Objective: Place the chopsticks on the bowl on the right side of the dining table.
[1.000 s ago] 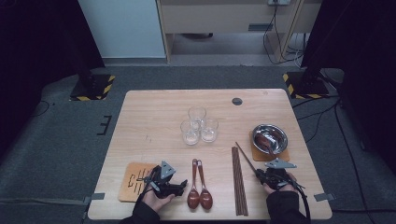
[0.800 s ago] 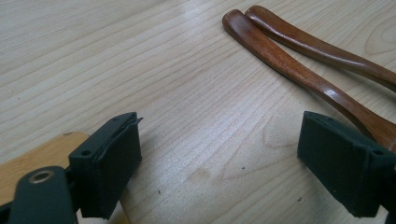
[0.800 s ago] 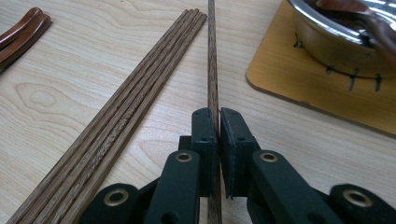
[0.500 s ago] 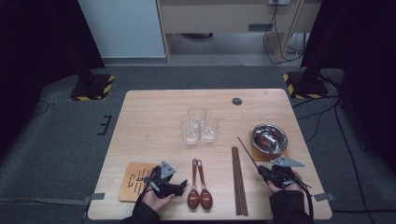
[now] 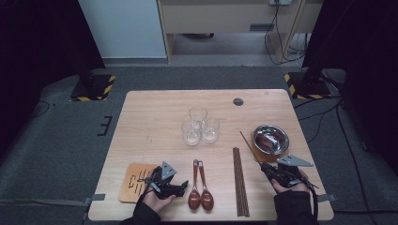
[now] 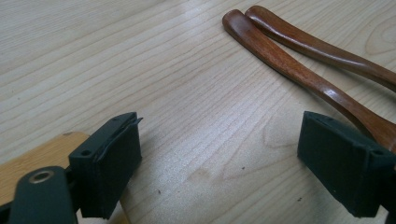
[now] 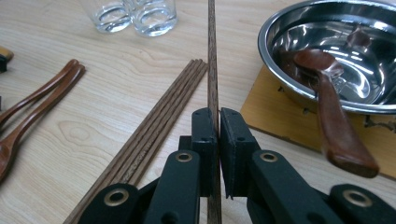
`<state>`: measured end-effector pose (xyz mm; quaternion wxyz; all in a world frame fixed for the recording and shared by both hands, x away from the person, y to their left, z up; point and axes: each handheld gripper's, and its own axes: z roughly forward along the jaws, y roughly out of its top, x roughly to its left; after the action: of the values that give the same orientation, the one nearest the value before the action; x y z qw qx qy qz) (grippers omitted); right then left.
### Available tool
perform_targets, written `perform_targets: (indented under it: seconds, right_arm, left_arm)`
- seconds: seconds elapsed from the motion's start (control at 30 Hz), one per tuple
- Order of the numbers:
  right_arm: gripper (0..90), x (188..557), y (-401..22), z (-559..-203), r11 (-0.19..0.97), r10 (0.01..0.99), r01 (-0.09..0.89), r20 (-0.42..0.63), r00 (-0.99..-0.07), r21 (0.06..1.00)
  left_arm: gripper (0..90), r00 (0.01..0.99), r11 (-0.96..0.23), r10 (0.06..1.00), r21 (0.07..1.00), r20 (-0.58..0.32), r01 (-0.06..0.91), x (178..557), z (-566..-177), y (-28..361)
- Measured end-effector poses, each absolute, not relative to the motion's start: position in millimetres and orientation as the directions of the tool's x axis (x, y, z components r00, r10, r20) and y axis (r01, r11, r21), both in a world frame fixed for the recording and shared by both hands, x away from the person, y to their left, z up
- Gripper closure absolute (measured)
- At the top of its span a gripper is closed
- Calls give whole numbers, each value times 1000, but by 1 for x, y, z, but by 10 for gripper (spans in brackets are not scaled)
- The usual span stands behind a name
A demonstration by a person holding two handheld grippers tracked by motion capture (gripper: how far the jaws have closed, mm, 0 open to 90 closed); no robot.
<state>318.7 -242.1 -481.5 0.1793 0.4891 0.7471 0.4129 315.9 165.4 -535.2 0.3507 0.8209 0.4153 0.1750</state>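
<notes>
at the near right, the right gripper (image 7: 218,154) is clamped on one chopstick (image 7: 212,70): light, stiff, slippery; grip mid-shaft.

- In the right gripper view, we lose the far end of the chopstick (image 7: 212,56) at the top edge, and its near end behind the right gripper (image 7: 218,140).
- The bowl (image 7: 280,28) is cut off at the right and top.
- The glasses (image 7: 135,14) show their bases alone.
- In the left gripper view, the spoons (image 6: 299,60) run out at the right, bowls unseen.
</notes>
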Motion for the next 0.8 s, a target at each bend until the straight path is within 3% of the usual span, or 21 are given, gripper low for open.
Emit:
perform_targets:
  seconds: [0.8]
  right_arm:
    - [852, 318, -249, -454, 135, 873, 530, 152, -464, 837]
  left_arm:
    - [124, 594, -409, 804, 721, -4, 559, 316, -535, 165]
